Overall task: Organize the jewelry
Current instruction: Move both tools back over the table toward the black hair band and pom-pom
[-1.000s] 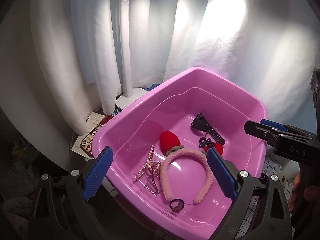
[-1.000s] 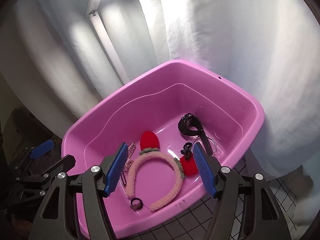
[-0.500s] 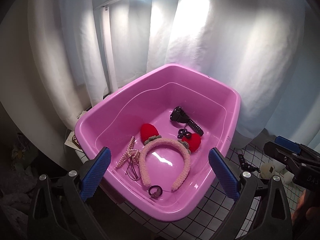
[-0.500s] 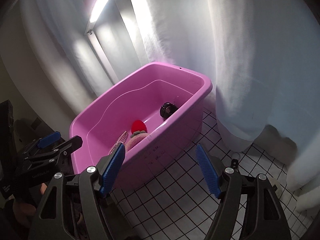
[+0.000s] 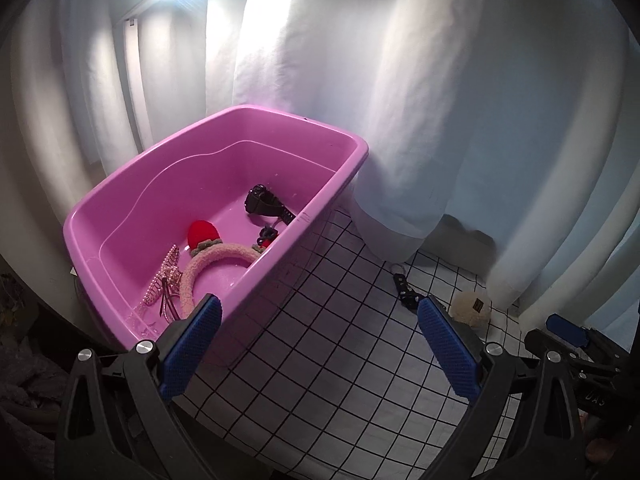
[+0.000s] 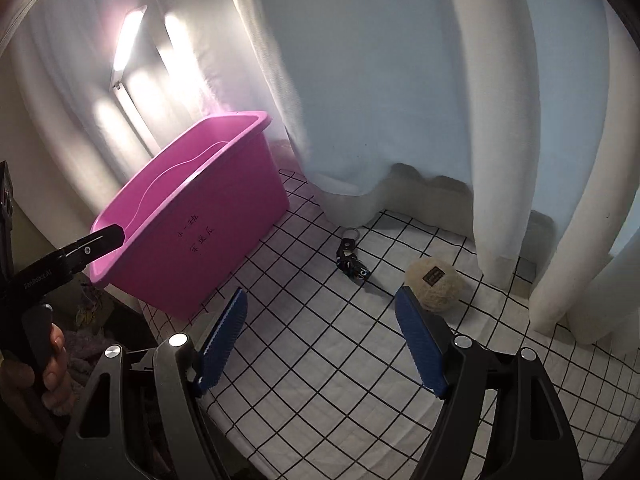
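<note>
A pink tub (image 5: pixel 320 208) (image 6: pixel 224 216) stands at the left on a white grid cloth (image 5: pixel 340 344). In it lie a fluffy pink headband with red ears (image 5: pixel 208 264), a pearl clip (image 5: pixel 166 276), a black watch (image 5: pixel 266 204) and a small dark clip (image 5: pixel 267 234). A black keychain (image 5: pixel 404 290) (image 6: pixel 352 262) and a cream fluffy ball with a dark tag (image 5: pixel 472 306) (image 6: pixel 436 280) lie on the cloth to the right of the tub. My left gripper (image 5: pixel 320 344) is open and empty above the cloth beside the tub. My right gripper (image 6: pixel 320 332) is open and empty, in front of the keychain and ball.
White curtains (image 6: pixel 400 100) hang behind the cloth and rest on its far edge. A lit lamp bar (image 6: pixel 128 44) stands behind the tub. The left gripper's tip (image 6: pixel 100 242) shows at the tub's near corner in the right wrist view.
Both grippers have pulled back and swung right, away from over the tub. The cloth, the keychain and the fluffy ball have come into view. Both stay open and empty.
</note>
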The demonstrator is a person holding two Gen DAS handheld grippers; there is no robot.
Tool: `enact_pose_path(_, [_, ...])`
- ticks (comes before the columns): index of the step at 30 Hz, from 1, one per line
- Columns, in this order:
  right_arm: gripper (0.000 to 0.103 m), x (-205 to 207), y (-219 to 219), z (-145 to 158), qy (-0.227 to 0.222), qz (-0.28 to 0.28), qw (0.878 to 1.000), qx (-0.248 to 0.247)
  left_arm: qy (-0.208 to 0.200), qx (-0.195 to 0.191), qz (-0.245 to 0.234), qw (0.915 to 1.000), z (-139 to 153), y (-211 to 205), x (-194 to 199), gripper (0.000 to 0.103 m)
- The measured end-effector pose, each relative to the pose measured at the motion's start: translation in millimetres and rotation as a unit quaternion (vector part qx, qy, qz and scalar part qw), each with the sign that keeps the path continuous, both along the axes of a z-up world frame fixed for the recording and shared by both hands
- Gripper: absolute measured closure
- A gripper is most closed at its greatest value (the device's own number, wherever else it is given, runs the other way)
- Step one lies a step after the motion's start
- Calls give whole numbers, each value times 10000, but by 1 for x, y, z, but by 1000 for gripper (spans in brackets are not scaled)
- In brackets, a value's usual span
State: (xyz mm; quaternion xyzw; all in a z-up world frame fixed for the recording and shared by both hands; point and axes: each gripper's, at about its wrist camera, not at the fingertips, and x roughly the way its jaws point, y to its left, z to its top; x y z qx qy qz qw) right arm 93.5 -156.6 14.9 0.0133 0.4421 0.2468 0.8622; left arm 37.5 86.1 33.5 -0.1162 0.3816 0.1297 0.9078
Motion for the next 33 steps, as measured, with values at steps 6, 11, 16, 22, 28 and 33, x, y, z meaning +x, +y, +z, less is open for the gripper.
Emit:
enact_pose_path(6, [30, -3, -45, -22, 102, -241, 9996, -118, 241, -147, -191, 9994, -30, -44, 11, 6])
enact_pose_path(11, [30, 0, -67, -45, 185, -287, 9993, -154, 409, -174, -148, 9989, -52, -68, 18, 6])
enact_pose_path(16, [30, 12, -74, -66, 215, -206, 9994, -198, 506, -166, -7, 9986, -74, -78, 27, 6])
enact_pose_path(22, [30, 34, -69, -91, 235, -267, 9992, -168, 596, -112, -46, 9981, -103, -83, 50, 6])
enact_pose_path(28, [30, 57, -60, -114, 69, -399, 9991, -149, 493, -81, -259, 9984, -129, -80, 87, 6])
enact_pose_path(33, [30, 72, -49, -132, 5, -449, 9989, -129, 354, -124, -469, 9982, -144, -78, 111, 6])
